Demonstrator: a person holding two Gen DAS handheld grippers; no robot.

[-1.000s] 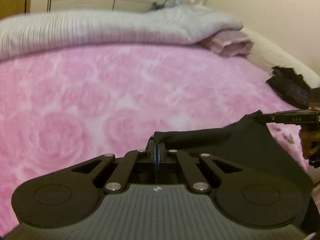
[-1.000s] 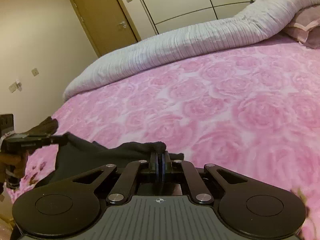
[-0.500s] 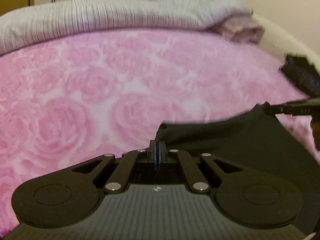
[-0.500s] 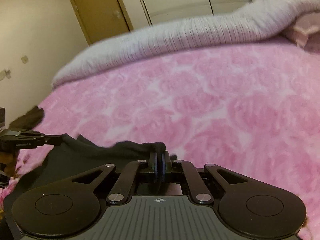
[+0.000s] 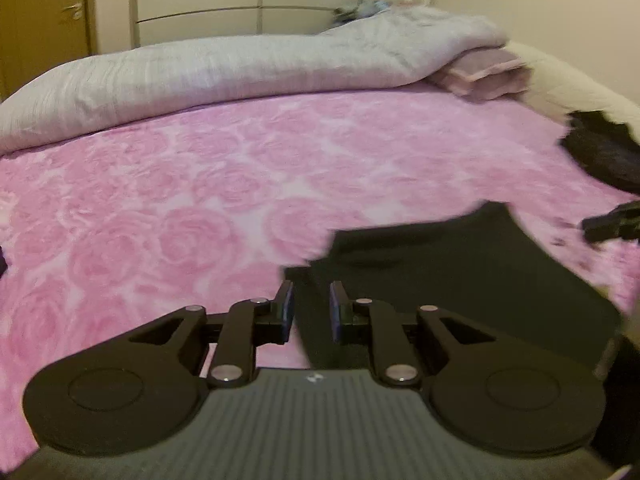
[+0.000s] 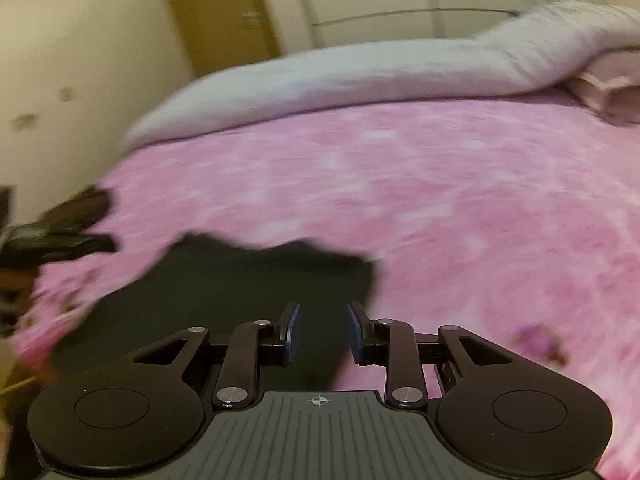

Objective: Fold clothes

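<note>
A black garment (image 5: 448,272) lies flat on the pink rose-patterned bedspread (image 5: 168,200). My left gripper (image 5: 311,294) hovers over its left corner with jaws opening; the cloth lies below the gap and the pads do not press on it. In the right wrist view the same garment (image 6: 240,284) spreads out left of centre. My right gripper (image 6: 322,314) is above its right corner, jaws opening, pads clear of the fabric. Each view catches the other gripper's tip at its edge: the right one (image 5: 612,224) and the left one (image 6: 60,240).
A grey rolled duvet (image 5: 240,68) runs along the far side of the bed, with a folded pink blanket (image 5: 484,72) at its right end. Another dark garment (image 5: 604,152) lies at the right edge. A wardrobe and a wooden door (image 6: 224,20) stand behind.
Both grippers were shut on the black garment's corners; now both have let go, opened and pulled back upward. The garment has dropped flat onto the bedspread.
</note>
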